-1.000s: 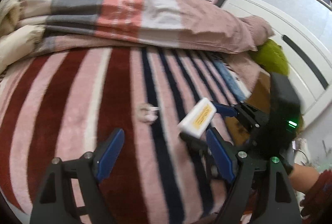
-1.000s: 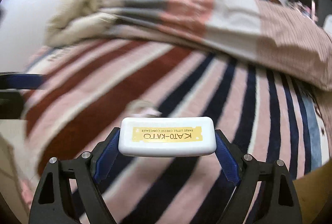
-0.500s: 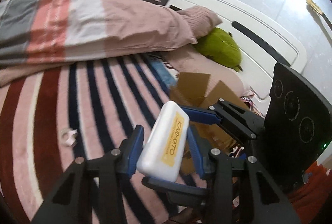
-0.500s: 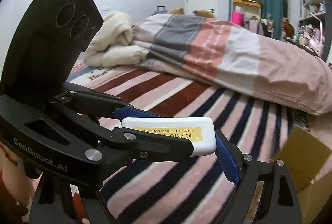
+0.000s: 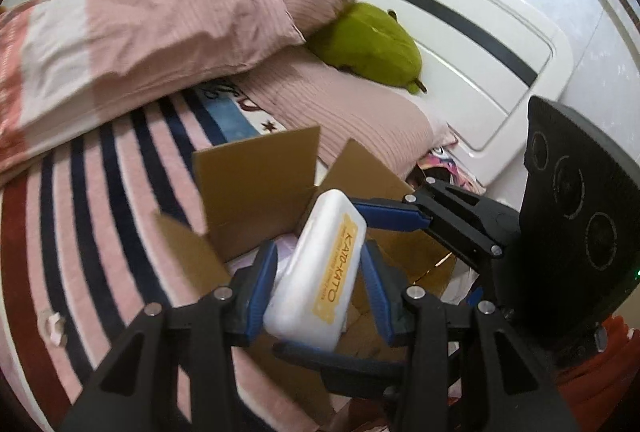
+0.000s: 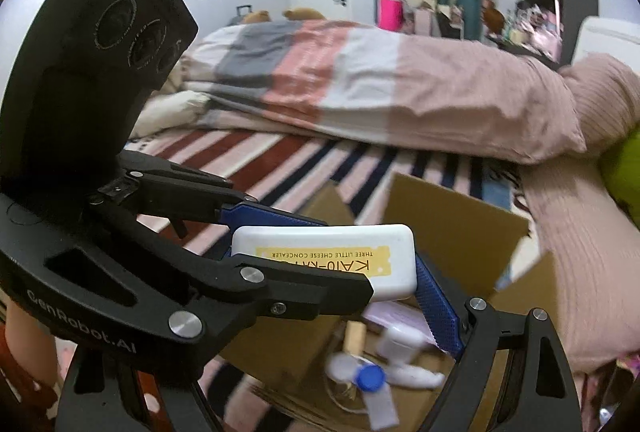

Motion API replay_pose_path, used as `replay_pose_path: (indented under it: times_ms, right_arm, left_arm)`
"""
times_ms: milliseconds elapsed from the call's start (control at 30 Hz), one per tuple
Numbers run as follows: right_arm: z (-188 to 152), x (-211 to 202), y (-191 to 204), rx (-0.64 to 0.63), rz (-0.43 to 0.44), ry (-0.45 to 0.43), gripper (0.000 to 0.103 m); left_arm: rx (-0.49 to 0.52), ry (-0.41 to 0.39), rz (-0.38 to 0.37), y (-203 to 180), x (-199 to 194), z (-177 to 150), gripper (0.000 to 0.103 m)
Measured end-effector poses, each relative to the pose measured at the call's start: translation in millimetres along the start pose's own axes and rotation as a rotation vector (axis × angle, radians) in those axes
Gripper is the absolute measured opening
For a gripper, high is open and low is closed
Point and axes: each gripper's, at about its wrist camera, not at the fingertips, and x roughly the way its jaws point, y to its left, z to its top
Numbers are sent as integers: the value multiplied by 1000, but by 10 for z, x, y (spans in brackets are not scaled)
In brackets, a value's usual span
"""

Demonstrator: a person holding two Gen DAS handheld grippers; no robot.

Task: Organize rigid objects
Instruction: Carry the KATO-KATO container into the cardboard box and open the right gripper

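From my left wrist camera, far left on the striped blanket (image 5: pixel 92 216) lies a small crumpled white scrap (image 5: pixel 52 322), well apart from everything else. Moving right, an open cardboard box (image 5: pixel 256 188) sits on the blanket with its flaps up, and just over its opening hangs the white concealer case (image 5: pixel 320 272) with a yellow KATO-KATO label. My left gripper (image 5: pixel 318 286) has a blue pad on either side of the case, close against its long sides; whether both pads truly press it I cannot tell from here. My right gripper (image 5: pixel 348 276) crosses in from the right and its blue fingers sit at the two ends of the same case. Behind the box lie a pink pillow (image 5: pixel 352 116), a green plush toy (image 5: pixel 368 44) and the white headboard (image 5: pixel 460 44). In the right wrist camera, the left gripper's black body (image 6: pixel 100 80) fills the left side, one finger lying across the front of the case (image 6: pixel 324 256). The right gripper (image 6: pixel 324 272) is narrowed onto the case's short ends. Below it, inside the box (image 6: pixel 452 224), I see a small white fan with a blue hub (image 6: pixel 372 378), blurred.
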Motion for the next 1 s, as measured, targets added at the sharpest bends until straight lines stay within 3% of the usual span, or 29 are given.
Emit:
replay_pose_path:
  times_ms: [300, 433, 533, 700, 1000]
  right_arm:
    - [-99, 3, -368, 52, -52, 106, 85]
    - [-145, 64, -395, 73, -67, 159, 85]
    - [-168, 58, -423, 91, -81, 160, 85]
    - [-159, 22, -381, 92, -86, 159, 85]
    - [6, 5, 10, 20, -62, 126, 85]
  left_arm:
    - [14, 92, -15, -102, 349, 146, 40]
    - [17, 90, 31, -121, 337, 152, 55]
    - [5, 73, 50, -83, 259, 148, 63]
    - [-8, 20, 96, -1, -7, 103, 63]
    - [-46, -102, 226, 359, -701, -169, 71]
